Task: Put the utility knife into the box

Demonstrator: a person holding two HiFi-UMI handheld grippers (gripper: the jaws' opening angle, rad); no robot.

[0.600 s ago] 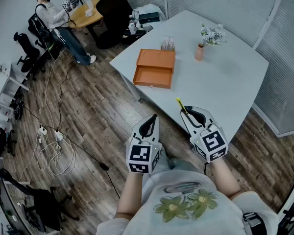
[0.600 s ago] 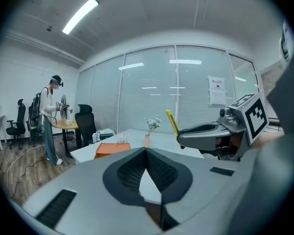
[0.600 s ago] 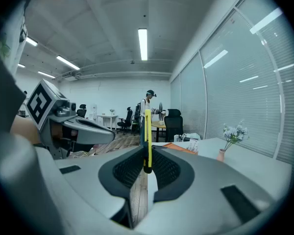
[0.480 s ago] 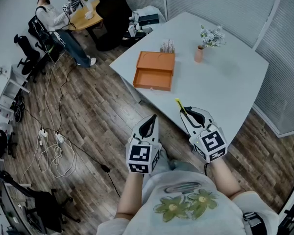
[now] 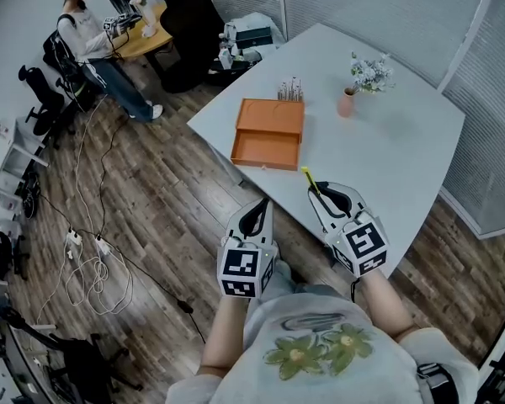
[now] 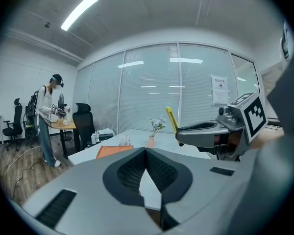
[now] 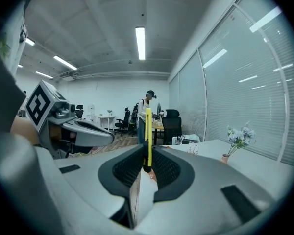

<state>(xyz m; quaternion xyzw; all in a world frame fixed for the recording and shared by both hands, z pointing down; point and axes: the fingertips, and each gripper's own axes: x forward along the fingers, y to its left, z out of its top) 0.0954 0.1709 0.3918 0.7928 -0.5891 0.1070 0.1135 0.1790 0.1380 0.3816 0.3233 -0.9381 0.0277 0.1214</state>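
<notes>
Right gripper (image 5: pixel 317 194) clamped on utility knife (image 5: pixel 309 179). Yellow body pinched low between pads, most of its length sticking out past tips, so free end can lead into box.
Knife in air above near edge of bench (image 5: pixel 396 150), well apart from orange box (image 5: pixel 269 112).
Box lies flat and open on bench's left side, nothing visible inside; ready to receive.
Left gripper (image 5: pixel 263 204) jaws together, nothing between, held over floor beside bench, clear of carry path.
Judgement: carrying stage; forward reach toward box needed next.

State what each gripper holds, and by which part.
Right gripper: the yellow utility knife, pinched at its lower end. Left gripper: nothing, jaws shut.
</notes>
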